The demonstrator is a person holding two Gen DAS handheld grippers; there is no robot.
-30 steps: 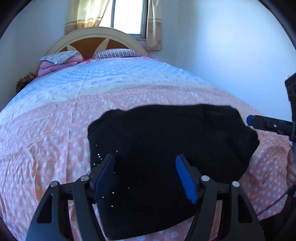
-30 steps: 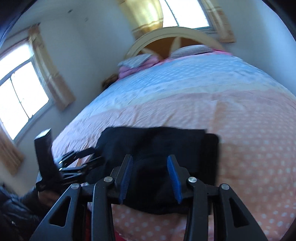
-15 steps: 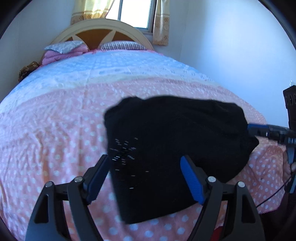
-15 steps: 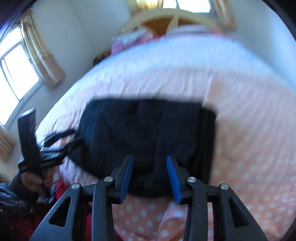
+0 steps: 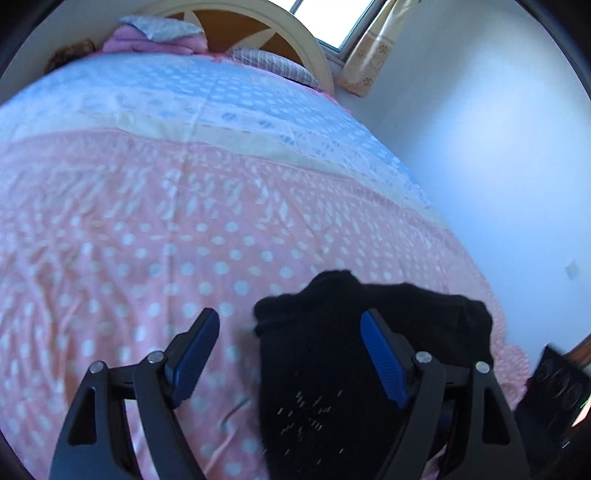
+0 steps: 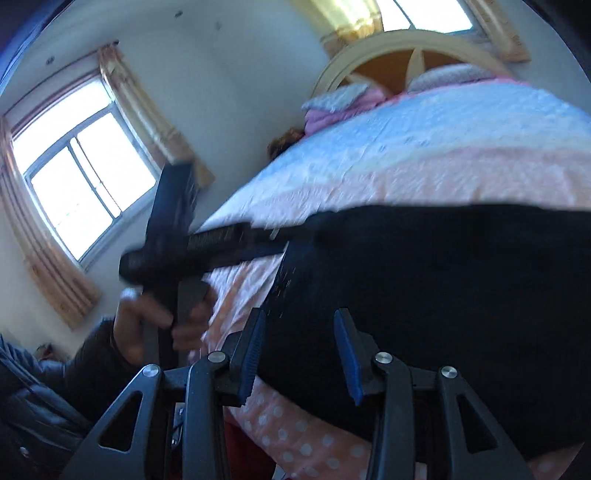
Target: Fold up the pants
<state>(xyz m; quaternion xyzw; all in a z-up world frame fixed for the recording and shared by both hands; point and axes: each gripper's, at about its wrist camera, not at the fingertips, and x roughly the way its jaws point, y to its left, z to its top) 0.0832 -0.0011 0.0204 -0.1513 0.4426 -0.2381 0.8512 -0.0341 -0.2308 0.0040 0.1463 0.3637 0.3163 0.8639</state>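
The black pants (image 5: pixel 325 373) lie folded in a compact block on the pink dotted bedspread (image 5: pixel 129 236) near the bed's front right corner. My left gripper (image 5: pixel 291 363) is open and empty above the pants' left edge. In the right wrist view the pants (image 6: pixel 443 288) fill the right half. My right gripper (image 6: pixel 301 354) is open and empty, low over the pants' near edge. The left gripper's body (image 6: pixel 173 236) shows there, held by a hand at the bed's left side.
The bed has a round headboard (image 5: pixel 258 37) with pillows (image 5: pixel 162 33) and a folded pink blanket at the far end. A white wall (image 5: pixel 480 129) runs along the bed's right side. A window with curtains (image 6: pixel 74 184) is on the left wall.
Both grippers have drawn back and swung. The left view has turned left, so the pants sit low right. The right gripper has dropped low beside the pants. The pants lie still.
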